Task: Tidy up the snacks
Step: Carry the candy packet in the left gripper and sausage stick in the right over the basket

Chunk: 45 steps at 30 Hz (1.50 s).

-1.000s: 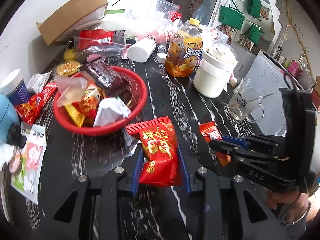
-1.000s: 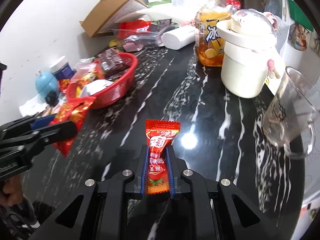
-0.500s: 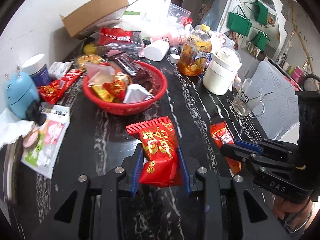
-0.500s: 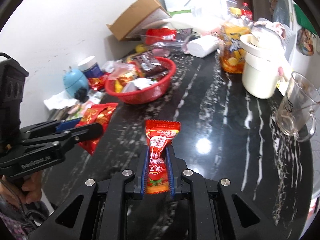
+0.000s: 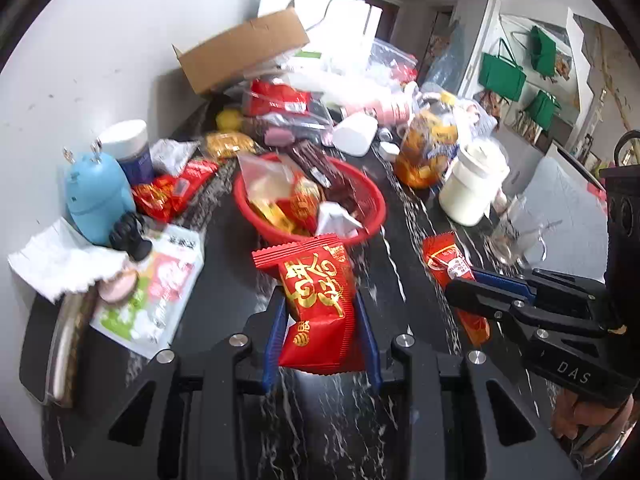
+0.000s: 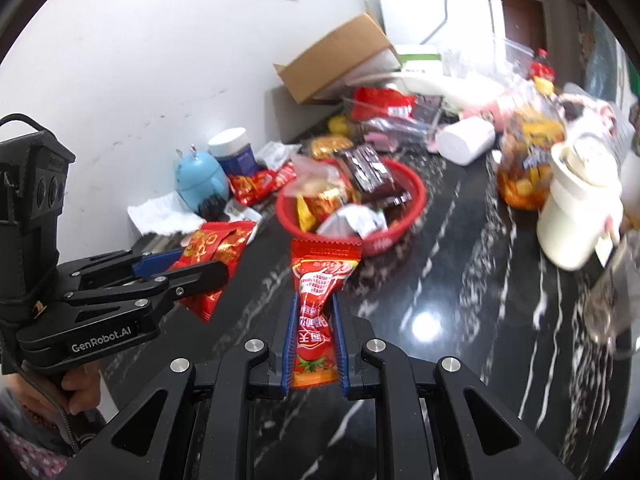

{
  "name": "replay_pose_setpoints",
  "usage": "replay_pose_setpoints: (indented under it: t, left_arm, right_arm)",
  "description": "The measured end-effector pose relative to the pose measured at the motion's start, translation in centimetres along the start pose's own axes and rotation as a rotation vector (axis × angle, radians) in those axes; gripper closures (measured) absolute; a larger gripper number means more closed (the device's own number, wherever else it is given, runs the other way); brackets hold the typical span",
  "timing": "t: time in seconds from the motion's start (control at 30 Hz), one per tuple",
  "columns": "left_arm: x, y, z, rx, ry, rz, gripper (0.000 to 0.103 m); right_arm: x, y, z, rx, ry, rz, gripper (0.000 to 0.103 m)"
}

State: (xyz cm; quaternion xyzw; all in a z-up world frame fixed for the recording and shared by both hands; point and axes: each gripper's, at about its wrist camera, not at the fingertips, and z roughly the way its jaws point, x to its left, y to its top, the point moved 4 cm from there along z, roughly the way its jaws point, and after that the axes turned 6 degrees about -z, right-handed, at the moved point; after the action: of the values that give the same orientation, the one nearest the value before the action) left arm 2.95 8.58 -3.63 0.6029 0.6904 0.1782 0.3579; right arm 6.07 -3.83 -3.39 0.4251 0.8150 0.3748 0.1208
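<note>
My left gripper (image 5: 320, 332) is shut on a red snack packet with gold writing (image 5: 316, 300), held above the black marble counter. It also shows in the right wrist view (image 6: 212, 260). My right gripper (image 6: 314, 340) is shut on a narrow red ketchup sachet (image 6: 318, 296), also seen in the left wrist view (image 5: 452, 272). A red basket (image 5: 372, 216) heaped with snack packets stands ahead of both grippers; in the right wrist view its rim (image 6: 384, 240) lies just beyond the sachet.
A blue round gadget (image 5: 96, 196), a white-lidded jar (image 5: 128, 148) and loose red packets (image 5: 172, 192) lie left. A cardboard box (image 5: 240, 52) is behind. An orange drink bottle (image 5: 428, 152), white pot (image 5: 472, 192) and glass mug (image 5: 516, 228) stand right.
Both grippers have pulled back and risen, each keeping its packet. The basket and clutter now look farther off and more of the wall shows.
</note>
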Motion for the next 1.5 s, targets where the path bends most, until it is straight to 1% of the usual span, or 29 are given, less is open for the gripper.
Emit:
replay_pose_setpoints:
  t: [0.23, 0.5, 0.7, 0.93, 1.1, 1.33, 1.5]
  left_arm:
    - [0.2, 3.4, -0.5, -0.074, -0.001, 0.015, 0.070]
    - [-0.2, 7.2, 0.0, -0.116, -0.029, 0.031, 0.070]
    - [-0.1, 10.1, 1.1, -0.136, -0.053, 0.037, 0.070]
    - [0.9, 12.7, 4.4, -0.120, -0.054, 0.030, 0.070]
    - [0.9, 13.7, 7.3, -0.089, -0.058, 0.051, 0.070]
    - [0.7, 13.3, 11.2, -0.017, -0.047, 0.088, 0.070]
    - [0.5, 12.5, 13.2, 0.031, -0.038, 0.106, 0.070]
  right_arm:
    - [-0.2, 3.4, 0.3, -0.042, 0.005, -0.028, 0.086]
    - [-1.2, 7.0, 0.6, -0.080, 0.006, -0.048, 0.086]
    - [-2.4, 9.4, 1.8, -0.094, 0.002, -0.062, 0.086]
    - [-4.1, 11.7, 4.7, -0.086, 0.004, -0.061, 0.086]
    - [-5.3, 12.3, 6.9, -0.075, -0.003, -0.041, 0.086]
    - [-7.2, 11.9, 9.8, -0.024, -0.047, -0.013, 0.086]
    - [-8.1, 10.9, 10.8, 0.012, -0.076, 0.007, 0.086]
